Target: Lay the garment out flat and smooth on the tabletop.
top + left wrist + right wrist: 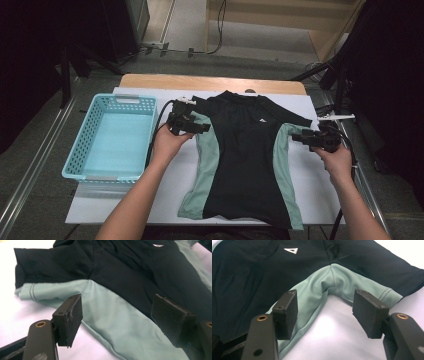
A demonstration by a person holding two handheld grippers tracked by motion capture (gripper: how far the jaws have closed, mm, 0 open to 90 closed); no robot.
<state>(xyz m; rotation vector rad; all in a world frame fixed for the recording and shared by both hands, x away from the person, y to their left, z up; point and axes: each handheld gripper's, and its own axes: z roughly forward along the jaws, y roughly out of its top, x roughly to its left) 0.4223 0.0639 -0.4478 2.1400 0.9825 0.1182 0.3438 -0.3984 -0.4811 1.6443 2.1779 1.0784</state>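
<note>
Two sets of tongs are hovering at the sides of a black short-sleeved sports shirt with pale green side panels (240,150), which is lying flat on the white-covered counter (310,190). Left tongs (201,128) are standing apart over the green panel below the sleeve, gripping nothing. Right tongs (296,137) are gaping wide near the other armpit, also empty. Beside the shirt, a light blue perforated plastic basket (85,145) is sitting.

A black short-sleeved shirt (240,150) with pale green side panels lies flat and spread face up on the white table, collar at the far edge, hem near, a small white logo on its chest.
</note>
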